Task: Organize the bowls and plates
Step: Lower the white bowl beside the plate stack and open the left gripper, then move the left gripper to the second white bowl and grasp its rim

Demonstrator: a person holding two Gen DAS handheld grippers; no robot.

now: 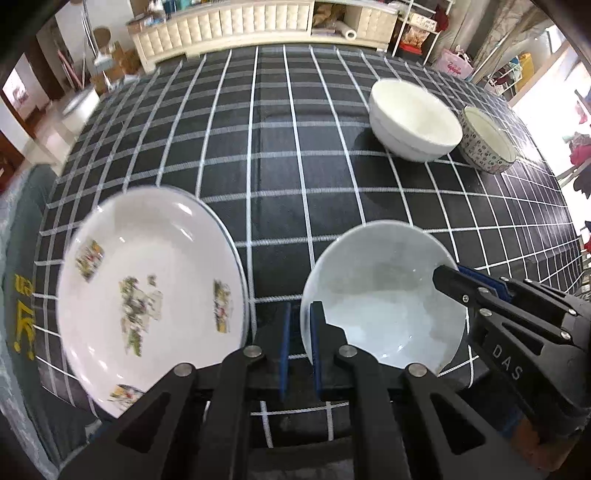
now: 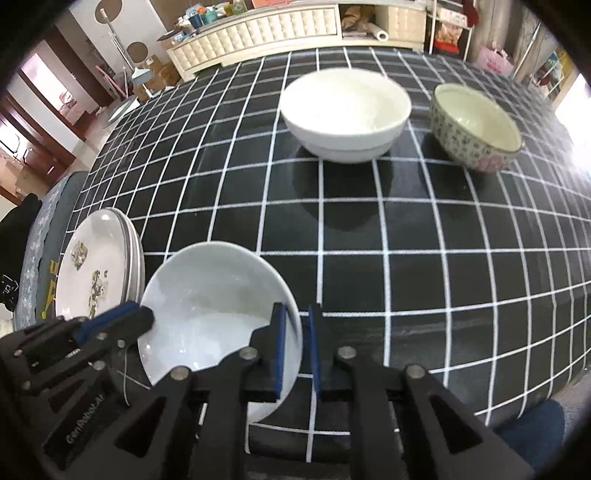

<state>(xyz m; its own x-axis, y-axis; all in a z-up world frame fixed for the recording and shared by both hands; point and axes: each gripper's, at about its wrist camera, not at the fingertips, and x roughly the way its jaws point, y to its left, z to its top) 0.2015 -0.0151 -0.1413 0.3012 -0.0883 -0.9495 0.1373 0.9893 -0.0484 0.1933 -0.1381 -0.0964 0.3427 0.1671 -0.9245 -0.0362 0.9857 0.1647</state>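
Note:
A pale blue-white bowl (image 1: pixel 384 295) (image 2: pixel 218 314) sits near the table's front edge. My left gripper (image 1: pixel 301 350) is shut on its left rim, one pad inside and one outside. My right gripper (image 2: pixel 297 350) is shut on its right rim the same way; it also shows in the left wrist view (image 1: pixel 476 291). A stack of white plates with green floral prints (image 1: pixel 147 291) (image 2: pixel 98 269) lies just left of the bowl. A large white bowl (image 1: pixel 413 120) (image 2: pixel 345 112) and a patterned bowl (image 1: pixel 485 140) (image 2: pixel 476 127) stand at the far right.
The table carries a black cloth with a white grid (image 1: pixel 258 166) (image 2: pixel 406 240). A grey cushioned seat (image 1: pixel 22 295) lies beyond the table's left edge. A cream cabinet (image 1: pixel 229 26) stands behind the table's far edge.

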